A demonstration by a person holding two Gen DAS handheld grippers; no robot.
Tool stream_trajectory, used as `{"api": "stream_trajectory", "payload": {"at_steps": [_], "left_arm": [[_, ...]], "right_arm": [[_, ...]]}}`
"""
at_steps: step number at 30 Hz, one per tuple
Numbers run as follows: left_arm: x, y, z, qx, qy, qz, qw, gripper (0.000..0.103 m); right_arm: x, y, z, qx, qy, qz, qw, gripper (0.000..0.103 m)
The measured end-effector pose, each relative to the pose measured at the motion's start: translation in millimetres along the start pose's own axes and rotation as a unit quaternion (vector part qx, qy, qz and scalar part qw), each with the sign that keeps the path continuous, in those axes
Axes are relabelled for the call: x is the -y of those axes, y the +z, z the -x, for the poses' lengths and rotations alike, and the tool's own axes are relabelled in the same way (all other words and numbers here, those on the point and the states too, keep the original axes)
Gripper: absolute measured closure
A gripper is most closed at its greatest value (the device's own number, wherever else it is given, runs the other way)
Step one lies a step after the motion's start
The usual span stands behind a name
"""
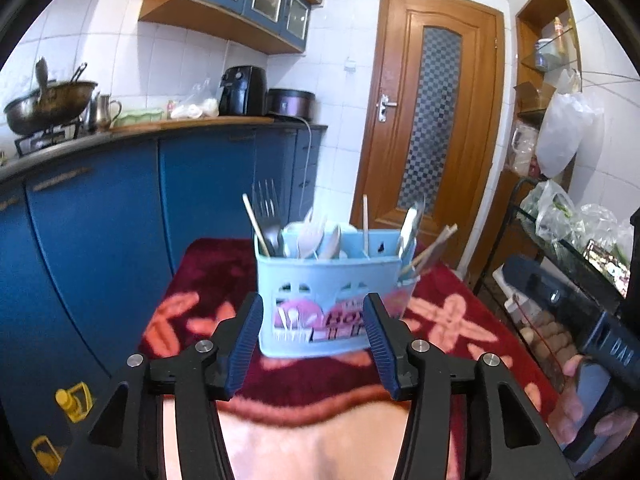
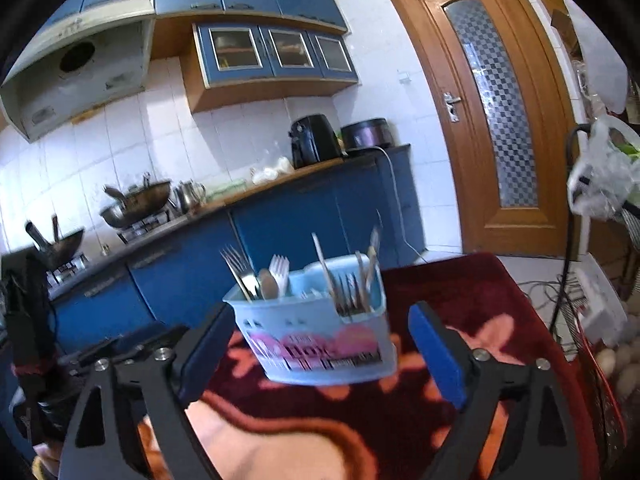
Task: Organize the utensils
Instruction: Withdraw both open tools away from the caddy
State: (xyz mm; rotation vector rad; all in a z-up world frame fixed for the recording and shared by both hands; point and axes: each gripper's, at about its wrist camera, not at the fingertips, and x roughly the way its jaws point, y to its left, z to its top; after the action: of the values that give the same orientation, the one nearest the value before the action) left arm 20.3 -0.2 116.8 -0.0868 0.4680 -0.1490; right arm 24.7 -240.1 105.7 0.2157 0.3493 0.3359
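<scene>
Light-blue plastic utensil caddy [image 1: 332,300] standing upright on a dark-red floral cloth [image 1: 208,276] that covers the surface beneath it. Inside the caddy, sorted by compartment: metal forks [image 1: 267,216] and a wooden chopstick at its left end, white plastic spoons [image 1: 316,236] in the middle, a single chopstick [image 1: 365,220] further right, more chopsticks [image 1: 434,246] leaning out of the right end. Pink printed label across the caddy's front wall.

Left gripper [image 1: 314,344] held low in front of the caddy, fingers [image 1: 244,340] spread about as wide as the label, nothing between the pads; caddy just beyond the tips, not touched. Right gripper [image 2: 316,352], seen from its own camera, with fingers [image 2: 438,354] spread wider still, standing either side of the caddy [image 2: 320,332] in the picture but clear of its walls, pinching nothing. Picture slightly blurred there. Forks [image 2: 240,272] and a white plastic fork [image 2: 280,272] rising from the near-left compartment in that view.

At the right edge of the left-wrist view, a hand [image 1: 584,412] wrapped round the body of the other gripper.

Behind: blue kitchen cabinets [image 1: 120,220], counter [image 1: 192,124] carrying a wok [image 1: 48,106], a metal jug [image 1: 105,110], a black air fryer [image 1: 242,90]. Wooden door [image 1: 432,120] to the right.
</scene>
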Motion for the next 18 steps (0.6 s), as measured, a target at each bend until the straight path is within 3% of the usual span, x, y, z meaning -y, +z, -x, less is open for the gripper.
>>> {"api": "stream_trajectory", "payload": {"at_steps": [8, 18], "left_arm": [[0.1, -22.8, -14.4, -0.025, 0.011, 0.006, 0.9996, 0.049], [-1.8, -43.2, -33.6, -0.047, 0.032, 0.003, 0.9984, 0.049]], "right_arm": [[10.4, -36.9, -10.1, -0.043, -0.014, -0.007, 0.999, 0.004], [16.2, -63.9, -20.0, -0.067, -0.037, -0.003, 0.997, 0.001]]}}
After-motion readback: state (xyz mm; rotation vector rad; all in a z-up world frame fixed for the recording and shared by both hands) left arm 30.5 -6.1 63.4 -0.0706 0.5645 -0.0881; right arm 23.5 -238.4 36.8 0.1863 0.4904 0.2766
